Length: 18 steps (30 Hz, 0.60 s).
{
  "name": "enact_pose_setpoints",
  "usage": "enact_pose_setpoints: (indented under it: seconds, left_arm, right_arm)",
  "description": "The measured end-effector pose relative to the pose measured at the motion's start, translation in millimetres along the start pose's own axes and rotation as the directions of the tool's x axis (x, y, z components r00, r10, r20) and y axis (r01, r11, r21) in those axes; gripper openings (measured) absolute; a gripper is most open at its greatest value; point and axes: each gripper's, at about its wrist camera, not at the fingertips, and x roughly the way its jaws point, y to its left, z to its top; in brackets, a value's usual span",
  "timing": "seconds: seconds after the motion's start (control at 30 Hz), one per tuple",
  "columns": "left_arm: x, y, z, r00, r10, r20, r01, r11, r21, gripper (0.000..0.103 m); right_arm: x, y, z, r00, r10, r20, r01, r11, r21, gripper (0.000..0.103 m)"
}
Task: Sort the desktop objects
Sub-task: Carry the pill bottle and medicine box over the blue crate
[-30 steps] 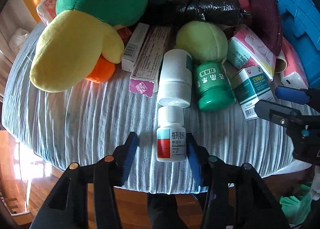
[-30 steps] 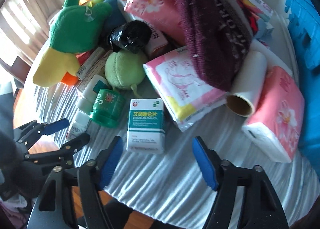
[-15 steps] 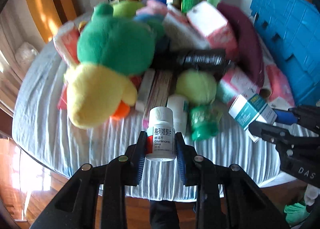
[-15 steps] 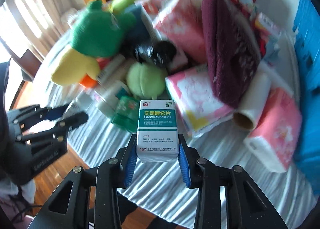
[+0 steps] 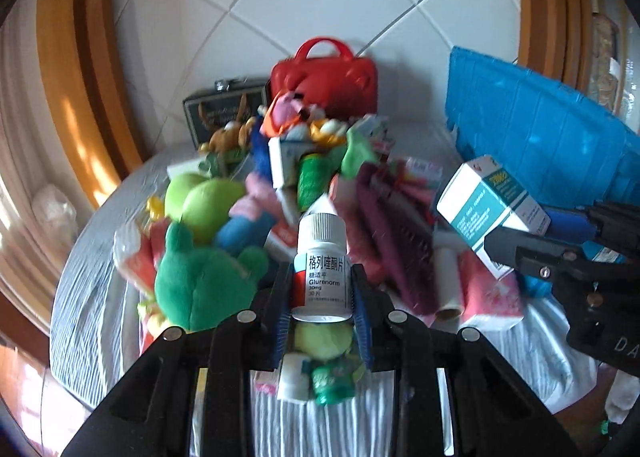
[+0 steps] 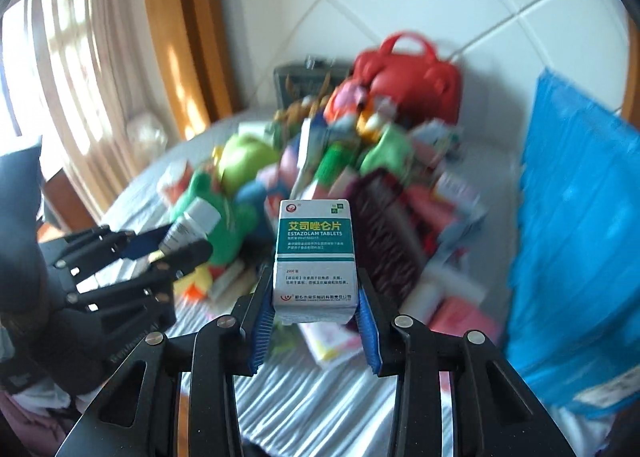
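The white pill bottle (image 5: pixel 322 265) stands upright between the blue pads of the left gripper (image 5: pixel 321 293), clamped at its lower half, in the air over the table's (image 5: pixel 92 297) near edge. Likewise the teal-and-white tablet box (image 6: pixel 315 257) sits upright, pinched at its base by the right gripper (image 6: pixel 316 307), above the cluttered striped cloth (image 6: pixel 340 389).

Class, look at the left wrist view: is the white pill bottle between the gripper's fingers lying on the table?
No: the white pill bottle is clamped upright in the left gripper, raised above the cluttered table.
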Motion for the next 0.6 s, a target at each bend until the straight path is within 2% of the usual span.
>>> enact_pose_setpoints:
  seconds: [0.23, 0.43, 0.6]
  left_arm:
    - [-17.4, -54.3, 48.2, 0.99, -0.07, 0.122, 0.062, 0.996, 0.069, 0.027]
    - [-45.9, -122.7, 98.3, 0.964, -0.146, 0.222, 0.118, 0.984, 0.134, 0.027]
    - [-55.0, -188.8, 136.5, 0.941, -0.21, 0.265, 0.161, 0.967, 0.195, 0.027]
  right_arm:
    - [-57.8, -38.2, 26.3, 0.984, -0.11, 0.143, 0.107, 0.994, 0.032, 0.037]
    - [-111.6, -100.7, 45.6, 0.944, -0.232, 0.236, 0.211, 0.971, 0.11, 0.037]
    - [-142.5, -168.4, 52.2, 0.911, -0.335, 0.242, 0.3, 0.939, 0.168, 0.037]
